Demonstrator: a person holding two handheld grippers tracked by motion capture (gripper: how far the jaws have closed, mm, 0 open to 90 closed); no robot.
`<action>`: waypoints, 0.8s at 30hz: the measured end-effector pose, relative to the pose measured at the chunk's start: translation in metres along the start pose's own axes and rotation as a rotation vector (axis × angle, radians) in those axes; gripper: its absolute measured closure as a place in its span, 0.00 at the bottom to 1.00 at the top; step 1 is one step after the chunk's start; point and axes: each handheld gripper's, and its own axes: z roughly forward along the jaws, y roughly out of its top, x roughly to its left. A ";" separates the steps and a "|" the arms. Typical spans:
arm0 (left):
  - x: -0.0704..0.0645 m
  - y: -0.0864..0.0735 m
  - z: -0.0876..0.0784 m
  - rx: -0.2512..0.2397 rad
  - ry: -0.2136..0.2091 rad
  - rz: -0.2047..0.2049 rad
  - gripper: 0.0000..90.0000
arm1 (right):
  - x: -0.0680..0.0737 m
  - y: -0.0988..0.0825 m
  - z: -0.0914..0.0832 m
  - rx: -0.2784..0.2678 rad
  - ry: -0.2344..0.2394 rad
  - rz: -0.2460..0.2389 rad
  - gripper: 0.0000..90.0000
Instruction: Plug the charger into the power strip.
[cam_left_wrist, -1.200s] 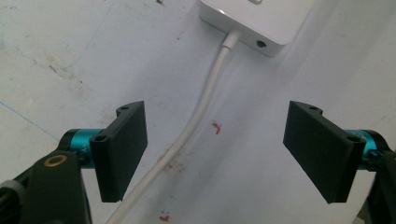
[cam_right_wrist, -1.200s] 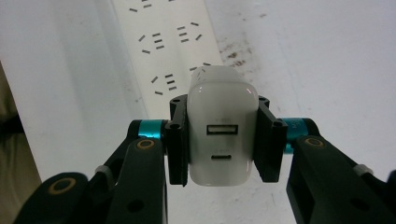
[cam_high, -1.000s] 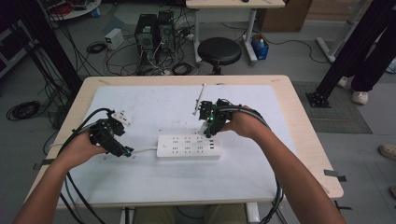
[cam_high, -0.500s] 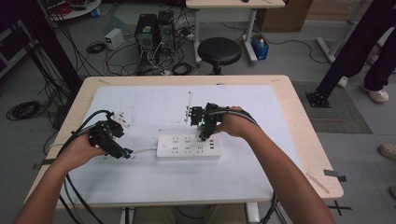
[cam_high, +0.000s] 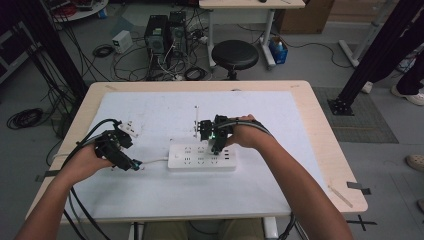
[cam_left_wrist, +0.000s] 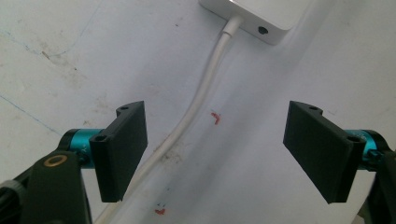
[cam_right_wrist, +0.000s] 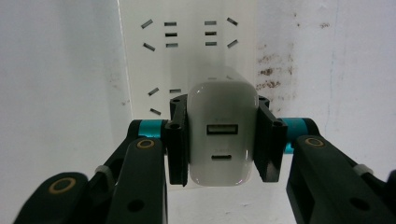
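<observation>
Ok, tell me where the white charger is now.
The white charger is clamped in the right gripper, just over the power strip near the table's middle in the high view.

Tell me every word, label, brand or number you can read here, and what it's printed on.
No readable text anywhere.
White charger held in the right gripper: two ports, no lettering visible.
White power strip: sockets, no legible brand.
Table sheet: small red marks, corner shapes rather than letters.
Bottle on the floor: label too small to read.
</observation>
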 end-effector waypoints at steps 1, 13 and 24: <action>0.000 0.000 0.000 -0.002 0.000 -0.002 0.24 | -0.001 0.000 0.000 -0.002 0.003 -0.005 0.69; 0.000 -0.001 0.000 -0.006 -0.002 -0.006 0.24 | -0.002 0.000 0.001 -0.006 0.004 -0.039 0.69; -0.001 -0.002 0.003 -0.016 -0.008 -0.012 0.24 | -0.001 0.004 0.010 0.012 0.006 -0.013 0.69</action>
